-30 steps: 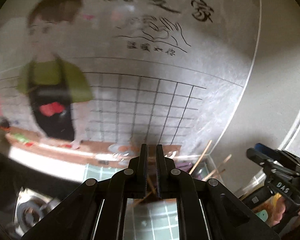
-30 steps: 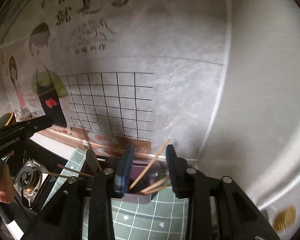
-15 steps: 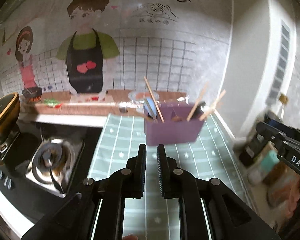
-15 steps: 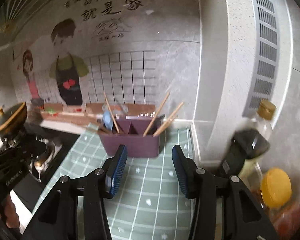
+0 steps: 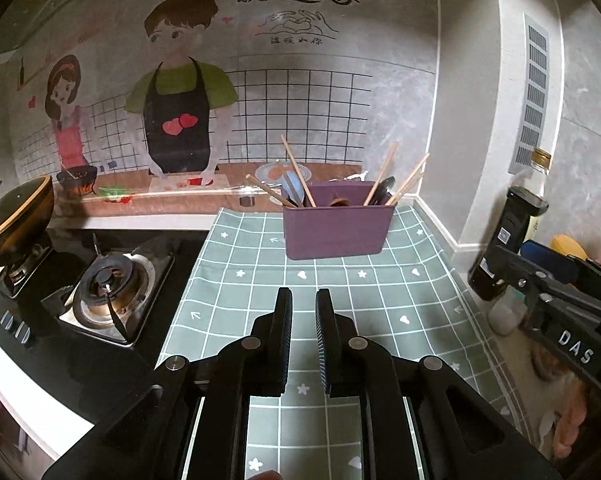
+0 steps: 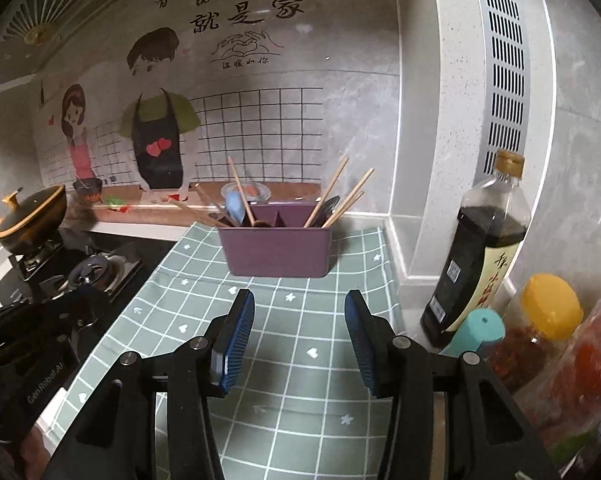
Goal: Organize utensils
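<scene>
Green checked cloth covers the worktop; purple plastic divided caddy stands at its back. Wooden chopsticks lean inside: light, stiff, slippery; pinch mid-shaft. Left tongs nearly together, empty. Right tongs apart, empty.

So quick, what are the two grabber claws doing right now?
Left gripper: open just a narrow gap, holding nothing.
Right gripper: open wide, holding nothing.
</scene>
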`<state>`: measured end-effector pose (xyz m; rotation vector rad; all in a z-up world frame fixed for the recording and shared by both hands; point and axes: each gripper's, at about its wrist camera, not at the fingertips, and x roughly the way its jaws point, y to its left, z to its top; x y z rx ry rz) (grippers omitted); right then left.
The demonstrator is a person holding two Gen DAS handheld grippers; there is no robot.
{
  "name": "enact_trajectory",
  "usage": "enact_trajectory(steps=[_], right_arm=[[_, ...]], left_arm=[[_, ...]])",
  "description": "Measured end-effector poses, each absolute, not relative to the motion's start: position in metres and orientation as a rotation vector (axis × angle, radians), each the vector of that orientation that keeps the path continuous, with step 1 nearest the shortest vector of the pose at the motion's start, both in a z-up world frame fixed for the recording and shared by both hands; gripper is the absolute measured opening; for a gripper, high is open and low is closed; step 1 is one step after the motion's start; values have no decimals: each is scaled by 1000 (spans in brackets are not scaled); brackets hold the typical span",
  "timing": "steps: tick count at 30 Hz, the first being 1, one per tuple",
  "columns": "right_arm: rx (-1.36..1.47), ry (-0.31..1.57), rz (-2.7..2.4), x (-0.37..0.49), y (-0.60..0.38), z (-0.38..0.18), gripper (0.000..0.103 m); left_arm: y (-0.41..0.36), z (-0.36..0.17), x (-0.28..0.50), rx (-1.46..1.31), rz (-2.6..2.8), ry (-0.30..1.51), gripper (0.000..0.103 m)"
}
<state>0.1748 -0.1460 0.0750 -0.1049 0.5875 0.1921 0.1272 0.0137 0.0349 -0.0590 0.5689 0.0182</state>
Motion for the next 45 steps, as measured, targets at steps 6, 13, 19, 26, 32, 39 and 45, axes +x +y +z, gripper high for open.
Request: enact_trajectory(steps=[6,13,19,26,32,39,45], right_arm=[[-134,578,169,167,-144,71,45],[-120,591,166,167,-149,68,45],[-118,593,162,166,-150,67,45],[-117,590,161,165,-151,68,45],[-118,591,161,165,-150,68,45],[-121,592,163,166,-151,68,45],[-122,595,165,166,-151,68,45]], left_arm=[[11,36,124,-57,12,569,13],[11,35,122,-55,2,576,13],[12,34,121,-61,0,582,13],[11,34,121,-59,-2,582,13],[11,35,121,-62,-2,585,13],[11,35,121,-62,-6,584,13],[11,34,120,-65,-6,590,13]])
